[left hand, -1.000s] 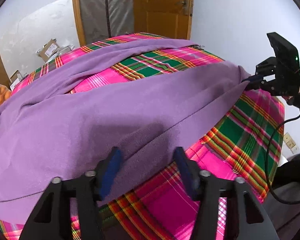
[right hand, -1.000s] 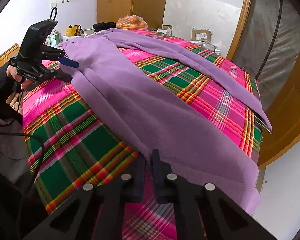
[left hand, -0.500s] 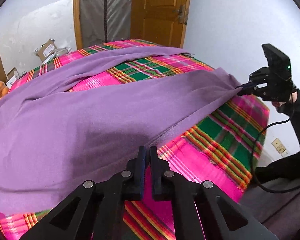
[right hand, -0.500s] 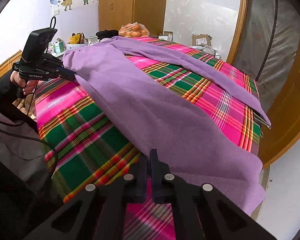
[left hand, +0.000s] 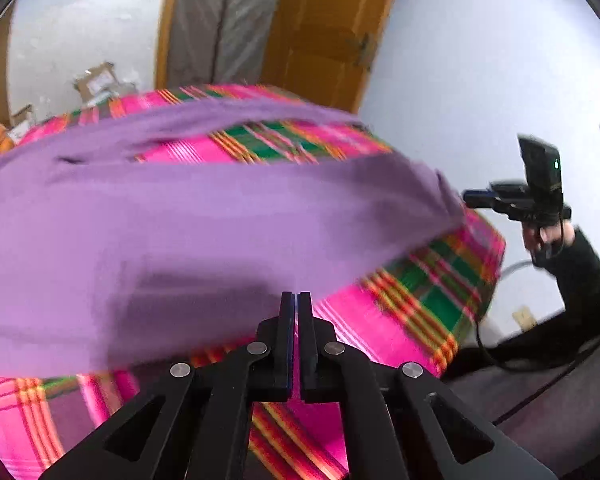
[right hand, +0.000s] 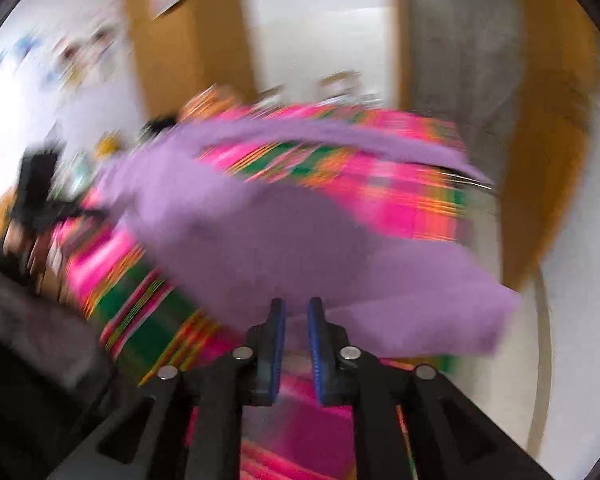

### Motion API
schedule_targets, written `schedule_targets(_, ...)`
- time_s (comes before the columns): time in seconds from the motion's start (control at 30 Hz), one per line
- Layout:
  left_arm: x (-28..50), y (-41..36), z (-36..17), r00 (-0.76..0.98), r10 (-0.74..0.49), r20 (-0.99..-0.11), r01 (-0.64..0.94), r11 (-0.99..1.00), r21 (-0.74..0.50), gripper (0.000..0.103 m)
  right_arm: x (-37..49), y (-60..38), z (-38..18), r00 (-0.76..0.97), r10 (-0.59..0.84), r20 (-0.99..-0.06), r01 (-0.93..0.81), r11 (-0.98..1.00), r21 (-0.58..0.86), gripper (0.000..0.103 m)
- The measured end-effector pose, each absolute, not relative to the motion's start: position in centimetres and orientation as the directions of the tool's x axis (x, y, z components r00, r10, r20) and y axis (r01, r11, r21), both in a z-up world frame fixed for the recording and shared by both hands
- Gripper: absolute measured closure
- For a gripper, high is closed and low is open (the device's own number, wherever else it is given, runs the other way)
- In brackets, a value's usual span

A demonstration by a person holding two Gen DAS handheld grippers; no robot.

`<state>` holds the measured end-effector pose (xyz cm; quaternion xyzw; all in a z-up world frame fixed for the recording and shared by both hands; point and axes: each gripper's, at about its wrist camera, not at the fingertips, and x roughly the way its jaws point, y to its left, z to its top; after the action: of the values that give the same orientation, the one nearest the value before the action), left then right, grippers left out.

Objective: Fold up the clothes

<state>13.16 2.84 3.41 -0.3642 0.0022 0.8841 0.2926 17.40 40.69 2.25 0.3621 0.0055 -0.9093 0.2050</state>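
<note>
A purple garment (left hand: 220, 232) lies spread across a bed with a pink and green plaid cover (left hand: 420, 312). Its near edge is raised off the cover. My left gripper (left hand: 297, 300) is shut on that near edge. In the blurred right wrist view, the jaws of my right gripper (right hand: 297, 308) are opening, with a clear gap between the blue pads (right hand: 314, 332). The garment (right hand: 280, 248) starts just past their tips and is not pressed. From the left wrist view, the right gripper (left hand: 470, 196) sits beside the garment's far right corner.
A person's hand and dark sleeve (left hand: 576, 256) hold the right gripper off the bed's right side, with a cable (left hand: 484, 344) hanging below. Behind the bed are a wooden door (left hand: 332, 28), a grey fabric wardrobe (left hand: 220, 20), cardboard boxes (left hand: 96, 80) and a white wall.
The left jaws went from open to shut on the garment's edge and raised it. The right jaws, shut on the other edge before, have parted, and that view has rolled and blurred.
</note>
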Motion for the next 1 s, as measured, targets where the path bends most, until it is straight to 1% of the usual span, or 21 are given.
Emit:
schedule_targets(0.03,12.8,2.4,3.8,-0.592,0.494,-0.637,-0.49,-0.848,-0.203,0.095,17.4,42.1,2.5,-0.681,-0.346,-0.645,0.316,-0.934,0.168,0.079)
schedule_targets(0.07,12.3,2.0,4.1,-0.618,0.469,-0.631,-0.459,-0.867,-0.194,0.093,17.2,43.9,2.1,-0.696,-0.325,-0.64,0.232,-0.946,0.227,0.076)
schedule_targets(0.1,11.8,1.6,4.3,-0.642,0.442,-0.626,-0.428,-0.885,-0.185,0.089,17.1,45.8,1.7,-0.709,-0.302,-0.637,0.145,-0.947,0.288,0.07)
schedule_targets(0.17,10.5,1.0,4.5,-0.669,0.392,-0.631,-0.368,-0.913,-0.177,0.085,17.0,48.8,0.1,-0.71,-0.313,-0.631,0.016,-0.903,0.43,0.066)
schedule_targets(0.23,9.3,1.1,4.3,-0.673,0.371,-0.639,-0.342,-0.923,-0.176,0.083,16.9,51.2,-1.6,-0.709,-0.351,-0.611,-0.081,-0.821,0.565,0.056)
schedule_targets(0.3,8.4,1.3,4.0,-0.667,0.367,-0.648,-0.334,-0.925,-0.179,0.082,16.7,53.0,-3.7,-0.709,-0.415,-0.57,-0.14,-0.71,0.69,0.053)
schedule_targets(0.4,7.6,2.1,3.5,-0.648,0.365,-0.669,-0.343,-0.924,-0.171,0.082,16.2,53.9,-6.0,-0.726,-0.48,-0.493,-0.173,-0.565,0.806,0.053)
schedule_targets(0.47,7.4,2.9,3.1,-0.639,0.36,-0.679,-0.354,-0.922,-0.156,0.082,15.5,54.2,-7.1,-0.735,-0.503,-0.455,-0.181,-0.501,0.846,0.053)
schedule_targets(0.5,7.3,3.1,3.0,-0.636,0.36,-0.683,-0.359,-0.921,-0.151,0.082,15.3,54.4,-7.1,-0.742,-0.494,-0.453,-0.188,-0.495,0.848,0.053)
schedule_targets(0.57,7.3,3.2,2.7,-0.632,0.359,-0.687,-0.364,-0.92,-0.145,0.082,15.1,54.7,-7.1,-0.757,-0.474,-0.45,-0.202,-0.486,0.851,0.072)
schedule_targets(0.6,7.2,3.3,2.7,-0.631,0.356,-0.689,-0.364,-0.92,-0.143,0.082,15.0,54.9,-7.1,-0.764,-0.464,-0.449,-0.209,-0.481,0.852,0.091)
schedule_targets(0.63,7.2,3.2,2.6,-0.63,0.354,-0.691,-0.362,-0.921,-0.142,0.082,15.1,55.0,-6.8,-0.771,-0.447,-0.454,-0.216,-0.487,0.846,0.1)
schedule_targets(0.77,7.0,2.5,2.6,-0.635,0.346,-0.691,-0.345,-0.927,-0.147,0.082,16.9,54.7,-4.4,-0.803,-0.367,-0.469,-0.221,-0.548,0.807,0.1)
schedule_targets(0.83,7.0,1.8,2.7,-0.642,0.341,-0.686,-0.33,-0.931,-0.154,0.082,18.8,54.7,-3.5,-0.814,-0.309,-0.492,-0.26,-0.564,0.784,0.1)
schedule_targets(0.9,7.1,0.8,2.9,-0.652,0.336,-0.68,-0.312,-0.936,-0.163,0.082,20.2,54.8,-3.2,-0.799,-0.259,-0.543,-0.321,-0.581,0.748,0.1)
schedule_targets(0.97,7.2,-0.4,3.0,-0.666,0.324,-0.672,-0.288,-0.943,-0.169,0.082,21.1,55.2,-3.3,-0.757,-0.195,-0.623,-0.416,-0.591,0.691,0.098)
schedule_targets(1.0,7.3,-0.9,3.1,-0.673,0.317,-0.668,-0.276,-0.946,-0.171,0.082,21.4,55.2,-3.2,-0.744,-0.16,-0.649,-0.448,-0.6,0.663,0.097)
